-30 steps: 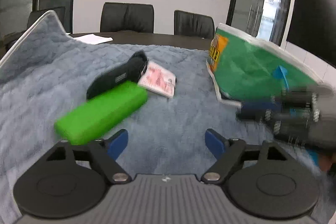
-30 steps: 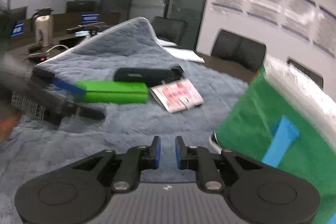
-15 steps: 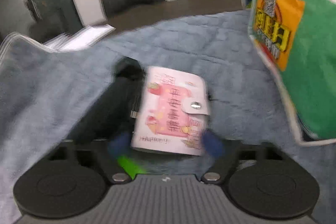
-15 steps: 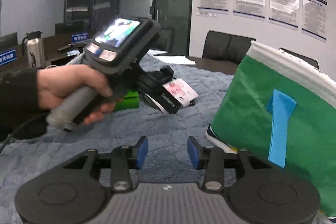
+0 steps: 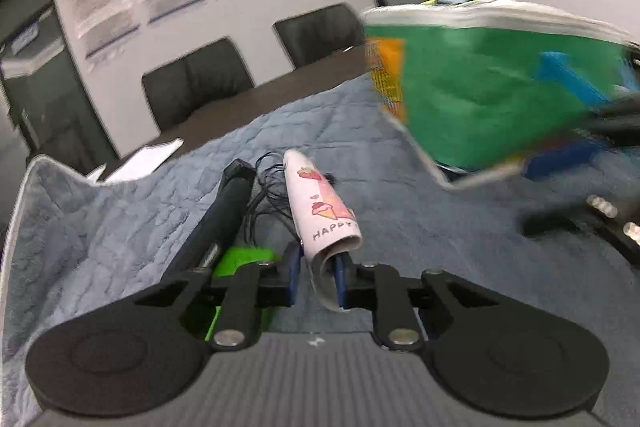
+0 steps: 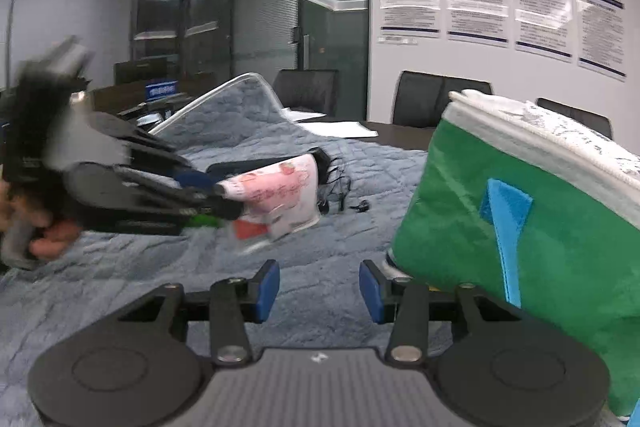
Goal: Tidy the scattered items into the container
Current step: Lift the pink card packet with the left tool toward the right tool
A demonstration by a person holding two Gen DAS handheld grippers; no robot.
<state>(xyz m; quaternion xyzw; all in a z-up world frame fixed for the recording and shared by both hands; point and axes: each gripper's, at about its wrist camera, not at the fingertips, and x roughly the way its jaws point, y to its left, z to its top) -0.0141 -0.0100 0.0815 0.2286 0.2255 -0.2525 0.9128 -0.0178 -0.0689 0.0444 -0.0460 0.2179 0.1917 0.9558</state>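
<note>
My left gripper (image 5: 318,273) is closing on a pink cartoon card wallet (image 5: 324,211); its blue pads pinch the wallet's near edge. The wallet stands tilted up off the blue-grey blanket (image 5: 100,227). In the right wrist view, that same gripper (image 6: 216,193), blurred, holds the wallet (image 6: 280,191) above the blanket. The container is a green fabric bag (image 6: 540,235) with a white rim, standing at the right, also seen as the green bag (image 5: 480,99). My right gripper (image 6: 319,289) stands open beside the bag's lower corner, nothing between its pads.
A long black case (image 5: 224,215) and a bright green case (image 5: 244,259) lie left of the wallet, with a tangled black earphone cable (image 5: 268,195) behind it. Papers (image 6: 340,129) lie on the dark table beyond the blanket, with black chairs (image 5: 196,79) behind.
My left gripper moved in over the pink wallet, closed on its edge and tipped it up off the blanket. My right gripper opened from shut and stays near the green bag.
</note>
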